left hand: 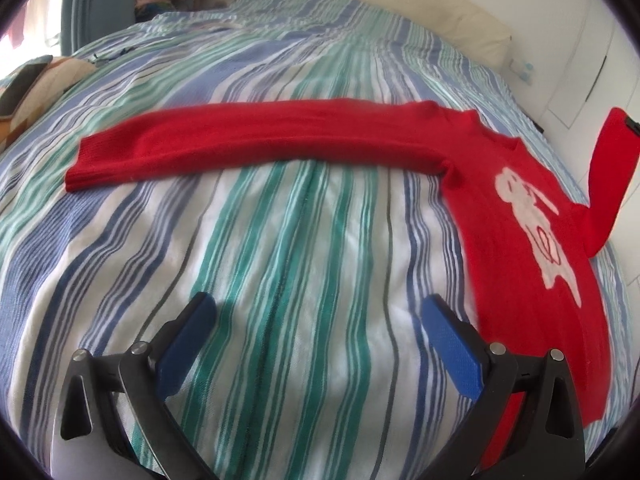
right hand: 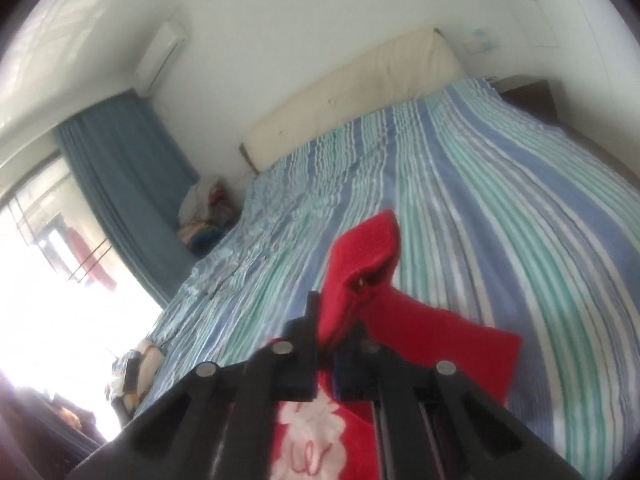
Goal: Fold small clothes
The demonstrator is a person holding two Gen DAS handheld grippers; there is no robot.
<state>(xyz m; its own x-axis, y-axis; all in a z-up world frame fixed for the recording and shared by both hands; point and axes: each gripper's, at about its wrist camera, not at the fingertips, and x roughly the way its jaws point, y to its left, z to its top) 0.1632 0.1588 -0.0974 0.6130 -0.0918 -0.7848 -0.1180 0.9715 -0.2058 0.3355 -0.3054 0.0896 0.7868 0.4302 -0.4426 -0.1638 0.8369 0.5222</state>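
A small red sweater (left hand: 520,240) with a white figure on its chest lies on the striped bed. One sleeve (left hand: 248,144) stretches flat to the left. My left gripper (left hand: 318,312) is open and empty, low over the sheet just left of the sweater's body. The other sleeve (left hand: 612,176) is lifted up at the far right. In the right wrist view my right gripper (right hand: 344,320) is shut on that sleeve's cuff (right hand: 364,252) and holds it above the sweater's chest (right hand: 320,432).
The bed sheet (left hand: 280,260) has blue, green and white stripes. A cream headboard (right hand: 352,92) runs along the far edge. A heap of clothes (right hand: 204,216) lies by the blue curtain (right hand: 120,184). A cushion with a dark phone (left hand: 24,84) sits at the left.
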